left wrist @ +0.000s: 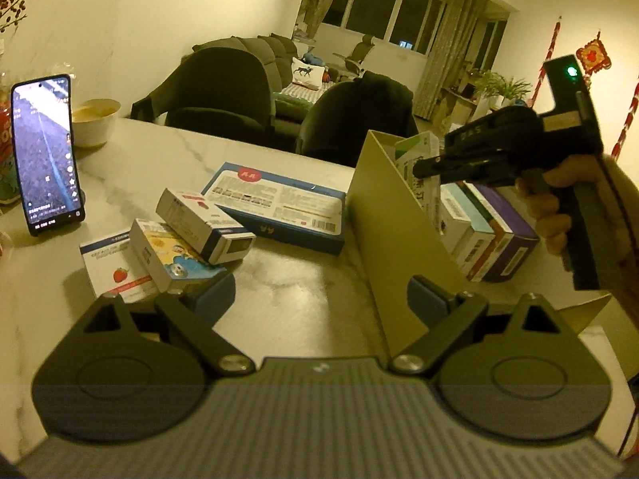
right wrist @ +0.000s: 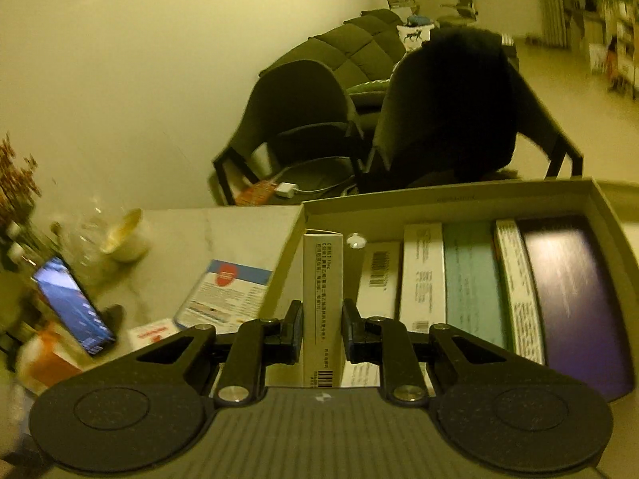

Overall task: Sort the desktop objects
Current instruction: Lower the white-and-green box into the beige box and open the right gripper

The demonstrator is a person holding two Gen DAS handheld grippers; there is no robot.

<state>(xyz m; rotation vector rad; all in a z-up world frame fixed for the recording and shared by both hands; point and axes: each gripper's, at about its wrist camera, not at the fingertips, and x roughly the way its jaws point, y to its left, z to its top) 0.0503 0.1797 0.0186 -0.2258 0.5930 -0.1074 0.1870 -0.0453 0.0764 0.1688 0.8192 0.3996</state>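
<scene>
The right tongs (right wrist: 322,335) are closed on a slim white carton (right wrist: 322,303), its long axis running away from the camera, far end reaching into the left end of the open cardboard box (right wrist: 447,203) beside packs already standing in a row. The left tongs (left wrist: 321,293) gape wide and empty above the marble tabletop (left wrist: 279,299), near a heap of small cartons (left wrist: 175,247) and a flat blue box (left wrist: 279,207). A propped phone (left wrist: 46,151) and a bowl (left wrist: 96,119) stand far left, with dark chairs (left wrist: 223,88) and curtained windows (left wrist: 383,8) beyond.
</scene>
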